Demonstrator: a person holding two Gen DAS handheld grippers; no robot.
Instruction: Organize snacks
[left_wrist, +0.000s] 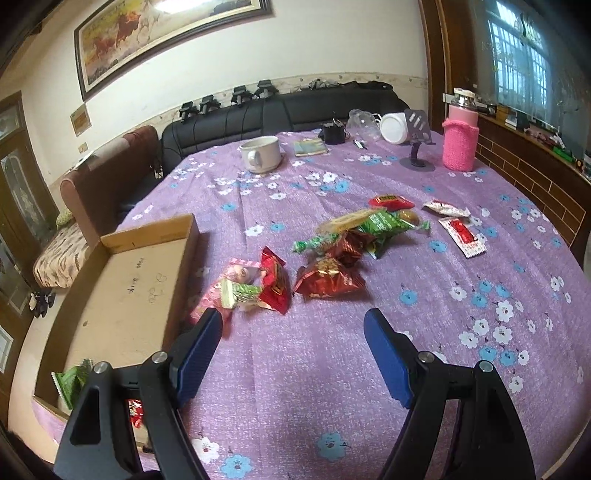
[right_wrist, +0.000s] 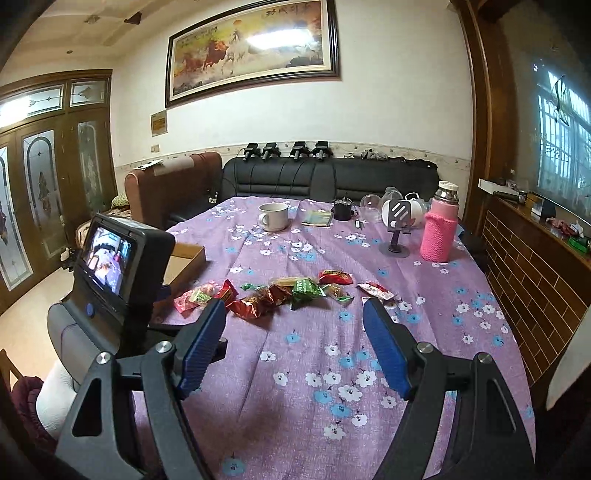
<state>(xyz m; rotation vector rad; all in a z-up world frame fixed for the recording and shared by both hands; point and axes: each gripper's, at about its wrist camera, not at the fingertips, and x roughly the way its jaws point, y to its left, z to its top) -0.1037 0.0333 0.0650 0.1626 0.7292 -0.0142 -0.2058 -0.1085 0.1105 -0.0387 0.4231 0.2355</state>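
Note:
Several wrapped snacks lie in a loose pile on the purple flowered tablecloth: a red foil packet (left_wrist: 327, 280), green packets (left_wrist: 384, 221), a pink and red cluster (left_wrist: 255, 284), and red-and-white sachets (left_wrist: 461, 236). A shallow cardboard box (left_wrist: 147, 280) sits left of the pile, with a green packet (left_wrist: 72, 382) and a red one (left_wrist: 135, 411) in its near end. My left gripper (left_wrist: 291, 317) hovers open just short of the pile, with nothing between its blue pads. My right gripper (right_wrist: 295, 306) is open and empty too, nearer the front, facing the snack pile (right_wrist: 280, 291). The left gripper's body (right_wrist: 110, 258) shows at the left.
At the far end of the table stand a white mug (left_wrist: 260, 153), a booklet (left_wrist: 310, 147), a phone stand (left_wrist: 417, 147), a white jar (left_wrist: 393, 127) and a pink knit-covered flask (left_wrist: 460, 140). A black sofa (right_wrist: 325, 181) lies beyond. The table edge curves away on the right.

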